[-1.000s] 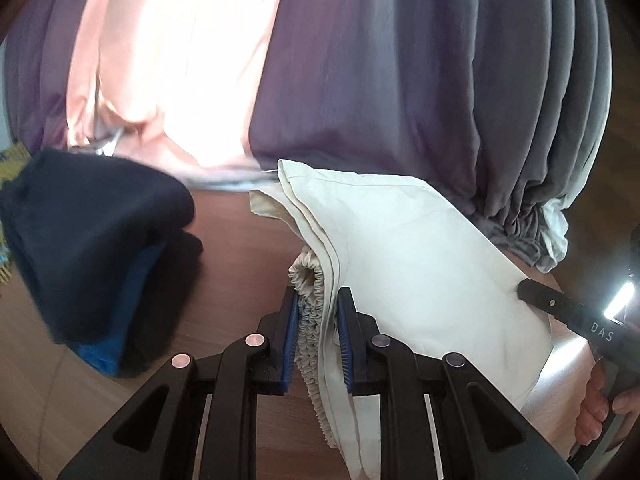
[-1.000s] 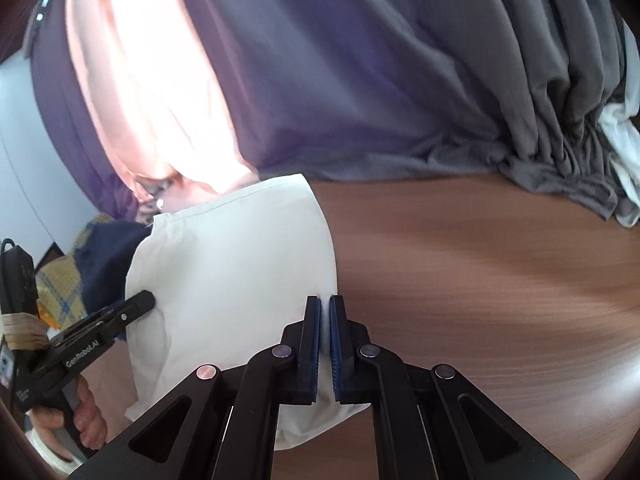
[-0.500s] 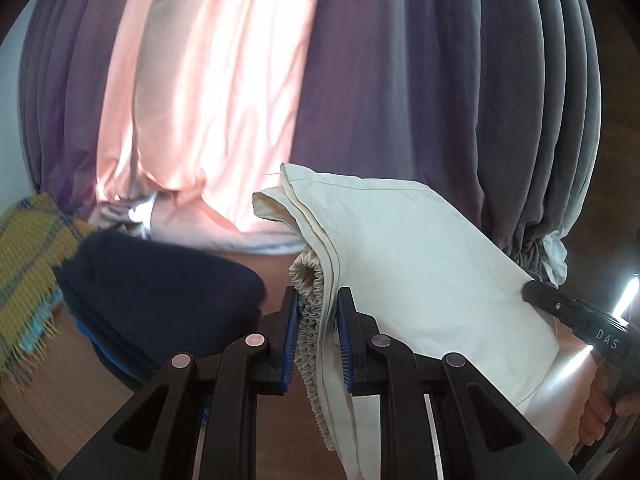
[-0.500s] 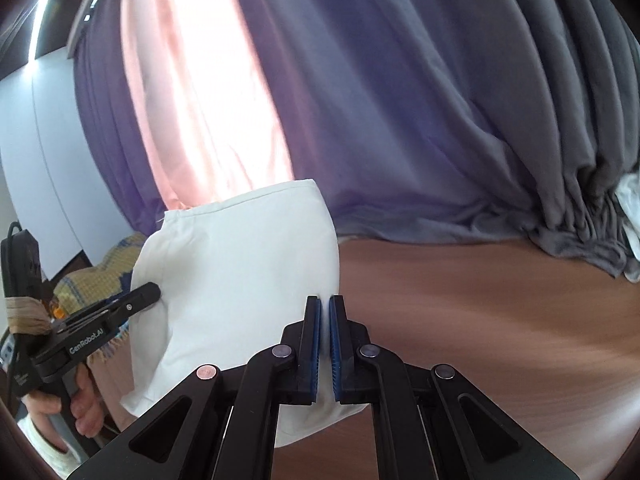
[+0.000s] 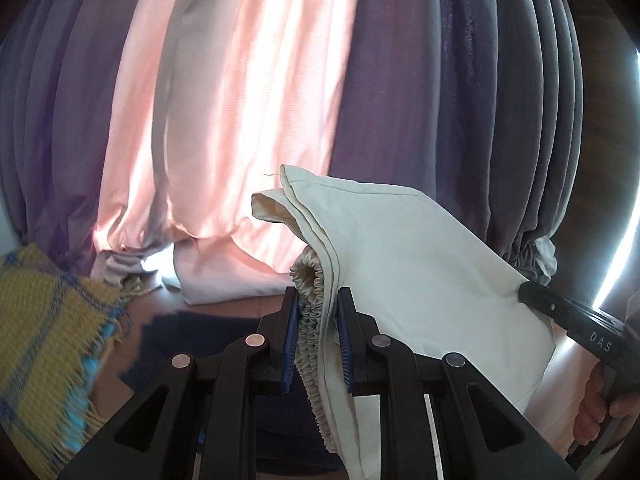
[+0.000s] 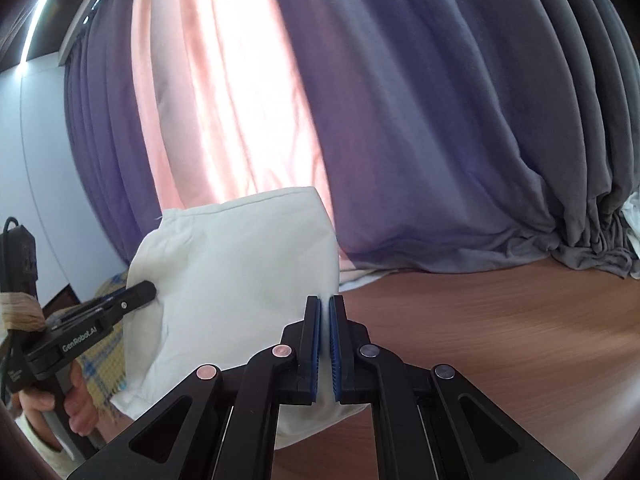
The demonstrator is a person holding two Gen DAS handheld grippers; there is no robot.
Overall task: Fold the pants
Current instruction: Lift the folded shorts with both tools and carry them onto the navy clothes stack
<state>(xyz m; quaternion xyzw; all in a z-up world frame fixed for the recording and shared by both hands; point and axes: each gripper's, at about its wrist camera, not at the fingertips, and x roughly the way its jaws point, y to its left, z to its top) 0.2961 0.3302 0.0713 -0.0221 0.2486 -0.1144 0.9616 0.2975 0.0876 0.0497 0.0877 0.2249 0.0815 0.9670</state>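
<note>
My left hand-held gripper [image 5: 318, 334] is clamped on the gathered elastic waistband [image 5: 310, 320] of the cream pants [image 5: 404, 276], its blue pads [image 5: 290, 336] pressing the bunched fabric from both sides with only the thickness of the cloth between them. My right hand-held gripper [image 6: 324, 338] is nearly fully closed, pinching a thin edge of the same pants [image 6: 236, 276] so that just a sliver of fabric shows between its pads. The folded pants hang stretched between the two, lifted clear of the brown wooden worktop [image 6: 500, 340], with the layered hem edges pointing up towards the curtains [image 5: 256, 100], pink where the light comes through and purple-grey to either side. Below and to the left of my left hand-held gripper lies a dark navy garment [image 5: 200, 336] on the worktop, and beside it a yellow and blue woven blanket [image 5: 44, 328] with a fringed edge. No container is in view. Compared with a second ago, both grips are unchanged, but the pants have risen: the worktop and the navy garment now sit much lower in both views, the curtains fill most of them, and the yellow blanket has come well into the left view.
</note>
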